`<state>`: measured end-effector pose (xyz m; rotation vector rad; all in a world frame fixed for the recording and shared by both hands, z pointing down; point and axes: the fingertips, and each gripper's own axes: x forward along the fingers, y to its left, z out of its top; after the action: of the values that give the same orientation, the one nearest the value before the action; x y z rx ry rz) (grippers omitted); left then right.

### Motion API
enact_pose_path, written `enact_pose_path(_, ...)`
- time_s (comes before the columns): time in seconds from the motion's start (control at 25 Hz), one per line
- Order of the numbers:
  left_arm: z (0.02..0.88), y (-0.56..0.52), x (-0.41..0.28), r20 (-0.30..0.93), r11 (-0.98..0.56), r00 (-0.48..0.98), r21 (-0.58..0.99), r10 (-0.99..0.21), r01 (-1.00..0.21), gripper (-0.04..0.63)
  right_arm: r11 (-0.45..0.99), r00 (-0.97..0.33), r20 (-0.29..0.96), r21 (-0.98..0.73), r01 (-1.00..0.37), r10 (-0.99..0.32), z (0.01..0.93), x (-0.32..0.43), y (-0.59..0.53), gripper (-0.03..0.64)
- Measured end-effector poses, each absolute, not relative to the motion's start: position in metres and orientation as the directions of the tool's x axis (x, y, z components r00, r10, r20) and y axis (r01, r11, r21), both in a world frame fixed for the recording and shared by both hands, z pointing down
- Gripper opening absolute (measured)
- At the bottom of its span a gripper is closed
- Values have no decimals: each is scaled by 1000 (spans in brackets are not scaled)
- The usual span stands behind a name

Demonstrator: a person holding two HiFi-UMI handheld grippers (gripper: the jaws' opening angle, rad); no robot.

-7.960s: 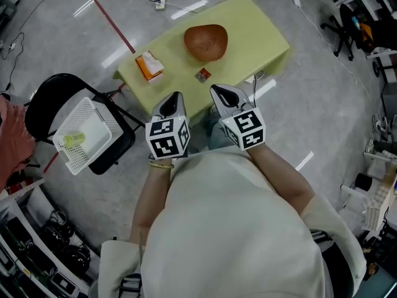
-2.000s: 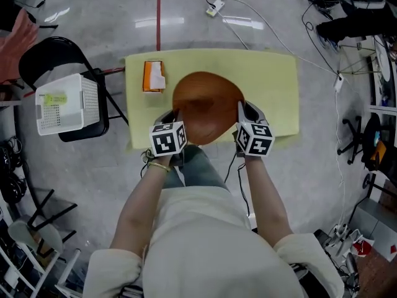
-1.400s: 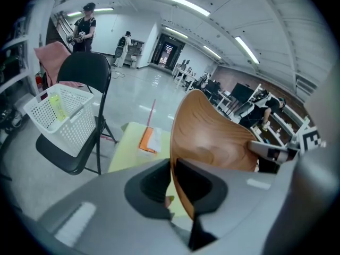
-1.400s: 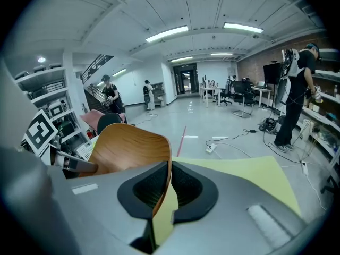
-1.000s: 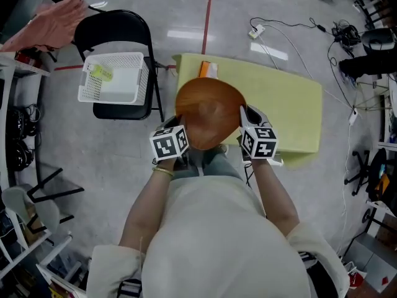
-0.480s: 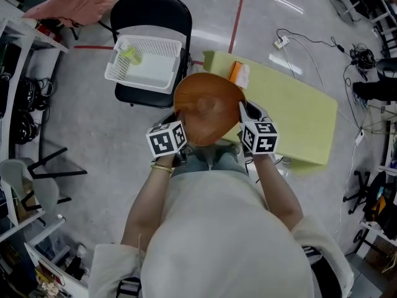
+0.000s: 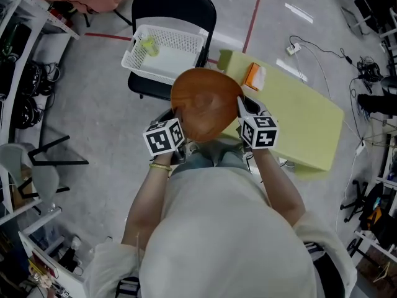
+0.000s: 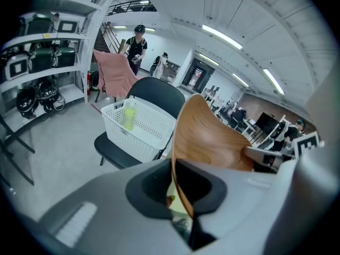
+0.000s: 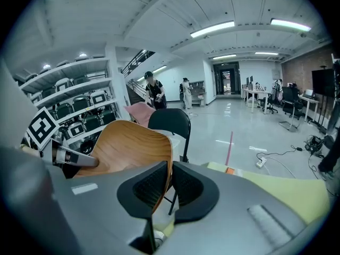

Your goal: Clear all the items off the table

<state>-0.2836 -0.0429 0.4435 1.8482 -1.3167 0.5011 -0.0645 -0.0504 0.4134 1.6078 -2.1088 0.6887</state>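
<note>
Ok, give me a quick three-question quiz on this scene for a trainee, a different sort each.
1. Multiple choice: the left gripper and right gripper are both shut on: A the wooden bowl, B the orange box, C the white basket?
2. True or false: the yellow table is bare.
3. Fill in: the white basket sits on a black ____.
Key: 1 A, jaws clamp opposite sides of its rim. 2 False, the orange box lies on it. 3 chair.
</note>
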Motion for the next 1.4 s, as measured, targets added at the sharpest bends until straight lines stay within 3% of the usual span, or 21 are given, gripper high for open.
enact_pose_path(0.64, 441, -50, -367, 681, -20, 311, 398, -663, -917, 31, 335, -349, 579, -135, -932, -737, 409, -150, -82, 28)
enact_pose_path(1.4, 459, -126, -395, 706, 82, 248, 398, -664, -914, 29, 429, -426, 606, -151, -891, -672, 426, -183, -181, 27)
